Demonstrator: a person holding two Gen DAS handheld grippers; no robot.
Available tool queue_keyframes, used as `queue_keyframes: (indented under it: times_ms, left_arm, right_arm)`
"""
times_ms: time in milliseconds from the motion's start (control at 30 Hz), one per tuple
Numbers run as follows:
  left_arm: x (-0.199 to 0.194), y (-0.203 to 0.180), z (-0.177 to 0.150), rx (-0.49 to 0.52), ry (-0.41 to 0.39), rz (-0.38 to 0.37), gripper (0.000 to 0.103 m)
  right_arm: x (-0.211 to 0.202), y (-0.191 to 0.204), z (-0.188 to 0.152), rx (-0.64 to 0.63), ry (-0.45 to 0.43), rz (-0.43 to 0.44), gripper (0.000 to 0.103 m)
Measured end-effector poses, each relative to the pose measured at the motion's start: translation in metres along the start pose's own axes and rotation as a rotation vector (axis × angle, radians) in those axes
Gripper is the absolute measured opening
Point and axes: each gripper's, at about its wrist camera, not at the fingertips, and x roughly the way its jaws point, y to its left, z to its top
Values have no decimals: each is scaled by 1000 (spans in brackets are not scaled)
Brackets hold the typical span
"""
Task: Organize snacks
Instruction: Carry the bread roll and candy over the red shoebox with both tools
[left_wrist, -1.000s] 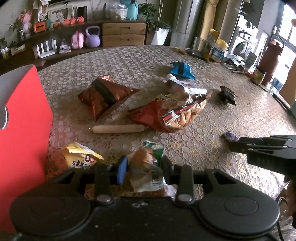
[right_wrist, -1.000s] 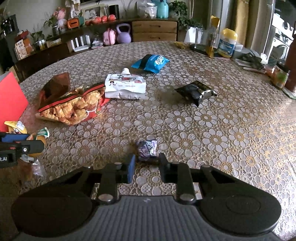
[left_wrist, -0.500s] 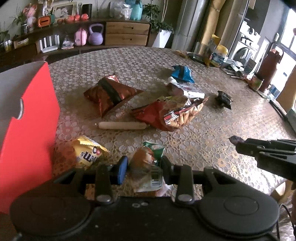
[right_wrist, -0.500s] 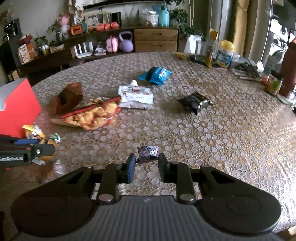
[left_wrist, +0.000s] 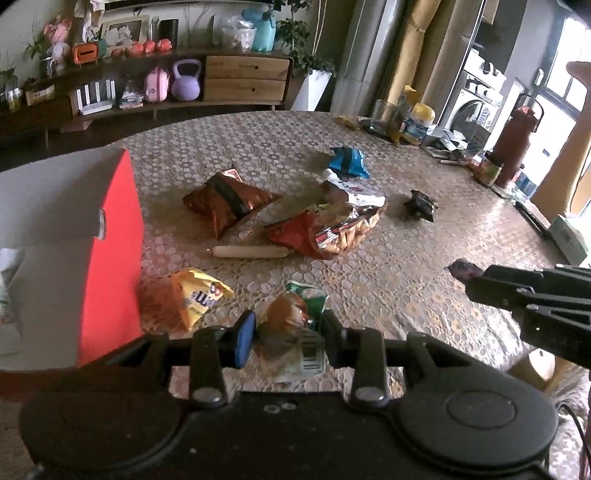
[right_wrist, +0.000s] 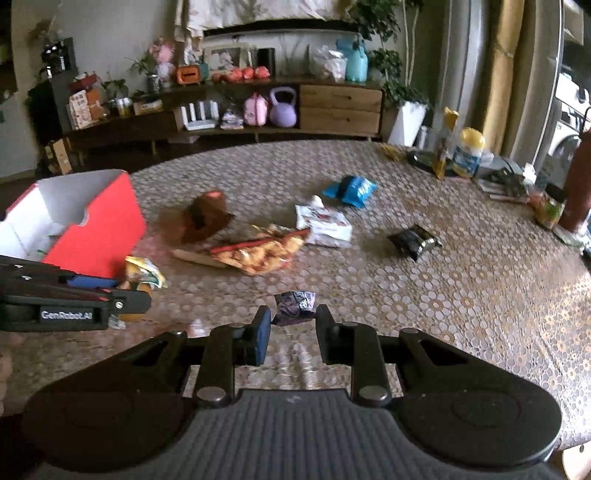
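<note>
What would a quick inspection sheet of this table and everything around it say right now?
Surface: round table under a flowered lace cloth.
Job's things: red box, open on top; loose packets include an orange chip bag, brown bag, blue packet, black packet, yellow packet, white pouch and a sausage stick.
Clutter: bottles and jars at the far right edge.
Grippers: left gripper jaws shut on a green-and-brown packet; right gripper jaws shut on a small purple packet.
Cables: nothing seen.
Surroundings: sideboard with a purple kettlebell, plants.
</note>
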Motion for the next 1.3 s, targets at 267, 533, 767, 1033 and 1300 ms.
queue_keyframes:
  times_ms: [267,533,767,1033,1300]
  left_arm:
    - [-35,10,0,15,-19,6,35]
    - [-69,31,-2,16,-44,7,35]
    - [-94,52,0,-1,-72,17,35]
    - [-116,83,5,-16,-105,57,35]
    - [-129,118,11,-38,-126,109,34]
  right_arm:
    - [-31,34,10,-45,-51,46,25]
    - [-46,69,20,-77,-85,89,25]
    - [-48,98,30,-106,-100,122,25]
    - [-44,137,46,-151,-116,166,25]
    - [-30,176,59,-190,-115,213,25]
